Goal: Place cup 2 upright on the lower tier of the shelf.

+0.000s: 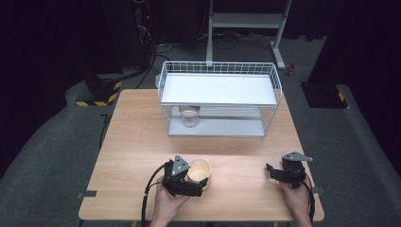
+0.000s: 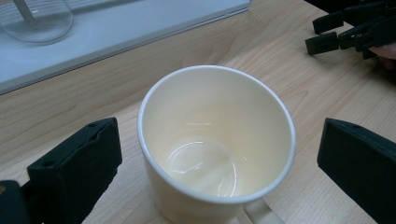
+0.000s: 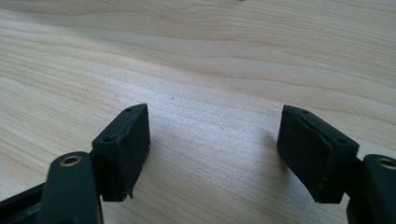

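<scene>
Here left gripper (image 2: 217,163) wide open, jaws flanking cream mug (image 2: 217,144), not touching

A light wooden tabletop (image 1: 137,142) carries a cream mug (image 1: 199,171) near its front edge and a white wire basket (image 1: 218,98) farther back, seemingly resting directly on it

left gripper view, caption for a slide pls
Open left gripper straddles an empty cream mug on the wooden table.

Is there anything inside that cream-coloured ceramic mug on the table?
No, the cream-coloured ceramic mug is empty: the left gripper view looks straight into it and shows only its bare glossy bottom.
</scene>
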The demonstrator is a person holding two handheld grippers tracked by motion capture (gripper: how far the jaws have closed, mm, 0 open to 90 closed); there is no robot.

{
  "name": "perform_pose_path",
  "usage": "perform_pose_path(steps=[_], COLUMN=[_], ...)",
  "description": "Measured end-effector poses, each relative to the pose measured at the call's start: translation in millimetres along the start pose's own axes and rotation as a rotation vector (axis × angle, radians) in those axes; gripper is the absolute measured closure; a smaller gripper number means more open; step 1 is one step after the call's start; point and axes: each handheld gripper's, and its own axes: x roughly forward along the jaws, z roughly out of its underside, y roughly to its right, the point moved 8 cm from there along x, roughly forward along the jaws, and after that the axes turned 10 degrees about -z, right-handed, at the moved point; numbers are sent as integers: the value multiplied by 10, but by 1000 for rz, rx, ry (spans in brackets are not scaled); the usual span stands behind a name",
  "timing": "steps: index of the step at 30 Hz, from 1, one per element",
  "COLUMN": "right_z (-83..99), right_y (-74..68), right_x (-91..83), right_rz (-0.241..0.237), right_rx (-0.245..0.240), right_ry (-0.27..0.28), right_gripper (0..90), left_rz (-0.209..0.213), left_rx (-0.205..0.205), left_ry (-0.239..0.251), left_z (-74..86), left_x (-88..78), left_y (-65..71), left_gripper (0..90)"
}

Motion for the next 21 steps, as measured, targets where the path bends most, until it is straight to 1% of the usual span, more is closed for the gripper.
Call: perform_pose_path(steps=[1, 3, 10, 13, 17, 18, 20, 21], right_z=[-1, 0, 0, 0, 0, 0, -1, 0], right_y=[1, 1, 0, 0, 0, 0, 1, 0], right_x=[0, 0, 0, 0, 0, 0, 0, 0], right_rz=[0, 0, 0, 0, 0, 0, 0, 0], right_rx=[-2, -2, 0, 0, 0, 0, -2, 0], right_ry=[0, 0, 0, 0, 0, 0, 0, 0], right_gripper=[259, 259, 259, 259, 259, 259, 259, 259], left_rz=[0, -13, -33, -32, -45, -47, -43, -45], left_rx=[-4, 3, 20, 19, 17, 24, 17, 23], left_ry=[-3, -4, -20, -29, -31, -32, -35, -39], left_z=[0, 0, 11, 19, 24, 26, 32, 37], left_x=[11, 36, 115, 137, 167, 173, 186, 193], left_y=[11, 16, 35, 47, 50, 47, 59, 55], left_gripper=[5, 5, 5, 5, 7, 8, 8, 8])
